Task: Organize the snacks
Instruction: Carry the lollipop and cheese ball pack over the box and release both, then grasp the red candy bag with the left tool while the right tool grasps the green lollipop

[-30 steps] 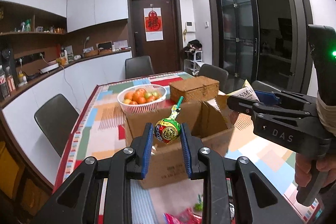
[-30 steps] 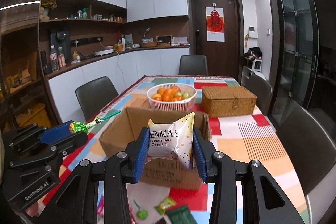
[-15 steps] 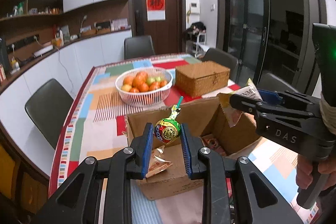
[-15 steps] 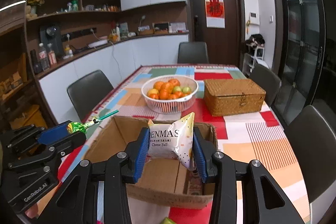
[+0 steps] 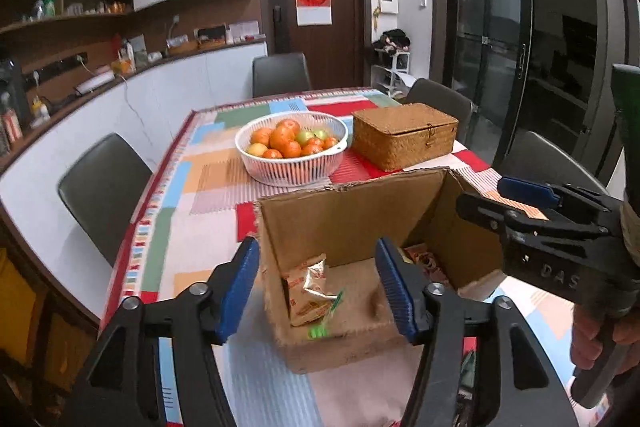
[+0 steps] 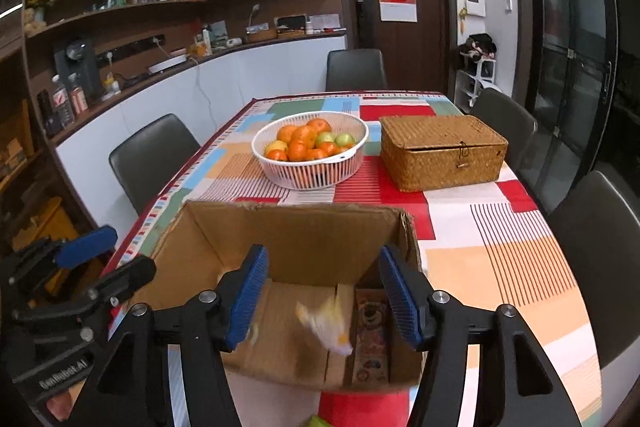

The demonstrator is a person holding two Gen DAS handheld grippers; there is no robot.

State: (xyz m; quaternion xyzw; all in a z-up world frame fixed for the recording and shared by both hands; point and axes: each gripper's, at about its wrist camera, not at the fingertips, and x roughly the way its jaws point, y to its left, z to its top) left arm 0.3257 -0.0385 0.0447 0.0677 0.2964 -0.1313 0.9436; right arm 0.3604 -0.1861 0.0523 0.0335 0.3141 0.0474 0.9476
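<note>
From your left wrist view, your left gripper [image 5: 318, 287] points down over the near left corner of the cardboard box [image 5: 352, 211]; its blue pads are spreading apart with nothing between them. Below, inside the box, a foil snack packet [image 5: 310, 287] leans at the left wall and a blurred green lollipop [image 5: 324, 323] sits at 6 o'clock from it. At 3 o'clock your right gripper [image 5: 520, 197] reaches in over the box's right wall, your hand [image 5: 600, 339] wrapped on its handle.

From your right wrist view, your right gripper [image 6: 324, 291] tilts down over the box [image 6: 296, 227], its jaws opening. A blurred white chip bag [image 6: 324, 327] is in the gap between them, clear of both pads, above the box floor. Your left gripper [image 6: 86, 251] sits at 9 o'clock. The fruit basket [image 6: 310, 151] stands at 12 o'clock beyond the box, the wicker box [image 6: 440, 153] at 1 o'clock.
</note>
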